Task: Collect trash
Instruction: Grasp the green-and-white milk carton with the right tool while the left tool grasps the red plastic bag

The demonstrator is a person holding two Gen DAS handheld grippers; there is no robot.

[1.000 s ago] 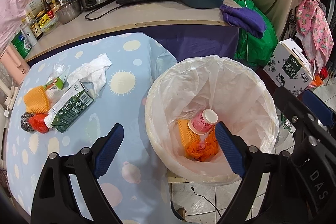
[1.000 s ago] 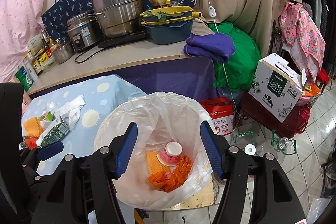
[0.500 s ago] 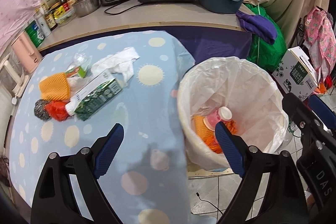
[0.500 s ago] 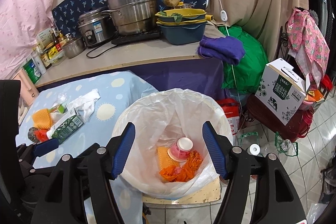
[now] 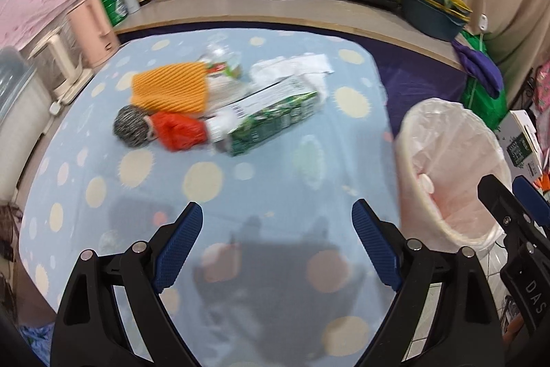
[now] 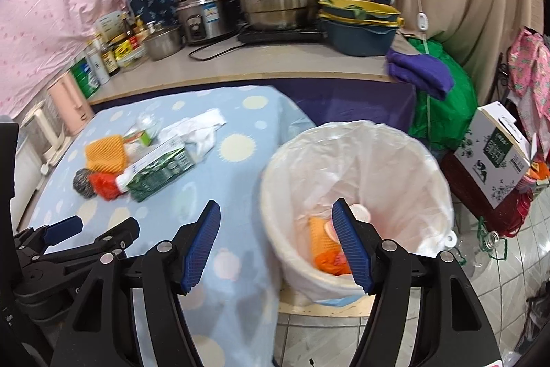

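My left gripper [image 5: 276, 219] hangs open over the blue dotted tablecloth [image 5: 240, 181], with nothing between its pads. Ahead of it lies a trash pile: a green carton [image 5: 271, 116], a red wrapper [image 5: 178, 135], a steel scrubber [image 5: 132, 126], orange mesh [image 5: 170, 88] and white crumpled plastic [image 5: 292, 67]. The lined bin [image 5: 450, 160] stands at the right. My right gripper [image 6: 275, 212] is open and empty above the left rim of the bin [image 6: 361, 160], its jaws still easing wider. In the bin lie orange mesh [image 6: 319, 239] and a pink cup [image 6: 361, 212].
A counter [image 6: 275, 64] behind the table carries steel pots, a rice cooker, bottles and stacked bowls. A pink kettle [image 5: 91, 30] stands at the table's far left. Right of the bin are a green bag, a purple cloth, a printed cardboard box [image 6: 495, 153] and tiled floor.
Both grippers have swung left, away from the bin's middle. The left one now hangs over the tablecloth, nearer the trash pile; the right one has reached the bin's left rim.
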